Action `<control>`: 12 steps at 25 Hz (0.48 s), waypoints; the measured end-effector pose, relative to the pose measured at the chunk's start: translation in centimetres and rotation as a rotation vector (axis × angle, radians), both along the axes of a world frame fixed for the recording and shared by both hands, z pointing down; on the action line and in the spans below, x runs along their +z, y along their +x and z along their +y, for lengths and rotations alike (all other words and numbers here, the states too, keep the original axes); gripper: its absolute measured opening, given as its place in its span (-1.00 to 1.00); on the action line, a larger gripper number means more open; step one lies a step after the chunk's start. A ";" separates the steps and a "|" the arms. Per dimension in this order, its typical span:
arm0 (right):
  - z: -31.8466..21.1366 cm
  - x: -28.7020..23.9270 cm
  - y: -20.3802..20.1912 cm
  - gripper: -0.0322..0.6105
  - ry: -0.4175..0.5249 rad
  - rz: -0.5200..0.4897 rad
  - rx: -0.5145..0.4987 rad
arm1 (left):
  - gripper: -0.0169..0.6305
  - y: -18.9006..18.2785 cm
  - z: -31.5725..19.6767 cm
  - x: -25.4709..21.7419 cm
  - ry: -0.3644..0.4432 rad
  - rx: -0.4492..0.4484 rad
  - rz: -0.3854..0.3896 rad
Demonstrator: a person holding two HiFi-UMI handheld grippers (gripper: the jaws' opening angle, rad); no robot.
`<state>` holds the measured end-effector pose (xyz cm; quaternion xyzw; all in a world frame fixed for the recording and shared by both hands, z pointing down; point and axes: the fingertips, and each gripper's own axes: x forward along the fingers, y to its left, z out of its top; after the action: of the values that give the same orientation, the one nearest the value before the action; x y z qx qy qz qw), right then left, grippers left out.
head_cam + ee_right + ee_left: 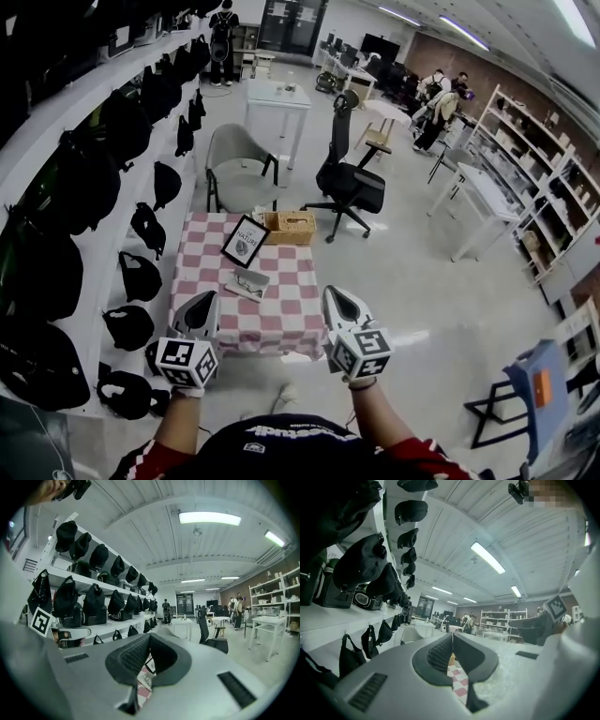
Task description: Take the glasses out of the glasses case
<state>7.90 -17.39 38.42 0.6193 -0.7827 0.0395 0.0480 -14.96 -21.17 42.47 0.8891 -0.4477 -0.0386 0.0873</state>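
Observation:
A grey glasses case (247,283) lies near the middle of a small table with a red-and-white checked cloth (291,314). Dark rims like spectacles show on top of it. Both grippers hang in front of the table's near edge, short of the case. My left gripper (206,298) is at the near left corner with its jaws shut and nothing in them. My right gripper (334,294) is at the near right corner, also shut and empty. The left gripper view shows only checked cloth (457,680) below the closed left gripper (452,638). Under the closed right gripper (150,638), the case (146,681) peeks out.
A black picture frame (245,241) and a wooden box (289,228) stand at the table's far end. White shelves with black bags (94,178) run along the left. A grey armchair (239,169) and a black office chair (352,183) stand beyond the table.

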 end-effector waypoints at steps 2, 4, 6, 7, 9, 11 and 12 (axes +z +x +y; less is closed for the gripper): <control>-0.9 0.1 0.2 -0.92 0.001 -0.006 -0.014 | -0.92 0.4 -0.6 0.1 0.001 -0.003 0.001; -2.1 0.0 0.3 -0.92 0.005 -0.013 -0.035 | -0.92 0.7 -1.5 0.0 0.002 -0.013 -0.007; -3.7 -0.2 0.4 -0.92 0.012 -0.017 -0.061 | -0.92 0.9 -2.5 -0.2 0.005 -0.034 -0.013; -4.5 -0.4 0.5 -0.92 0.017 -0.018 -0.075 | -0.91 1.0 -3.0 -0.4 0.007 -0.047 -0.013; -6.1 -1.1 0.8 -0.92 0.027 -0.020 -0.103 | -0.92 1.5 -4.0 -1.1 0.014 -0.069 -0.010; -7.7 -1.9 1.3 -0.92 0.037 -0.020 -0.129 | -0.92 1.9 -5.0 -1.8 0.024 -0.092 -0.011; -8.4 -2.1 1.6 -0.92 0.040 -0.019 -0.142 | -0.92 2.2 -5.5 -2.0 0.027 -0.103 -0.011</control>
<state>9.47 -25.83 36.28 0.5629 -0.8256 0.0260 0.0308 -12.79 -26.65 40.44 0.8661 -0.4928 -0.0441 0.0709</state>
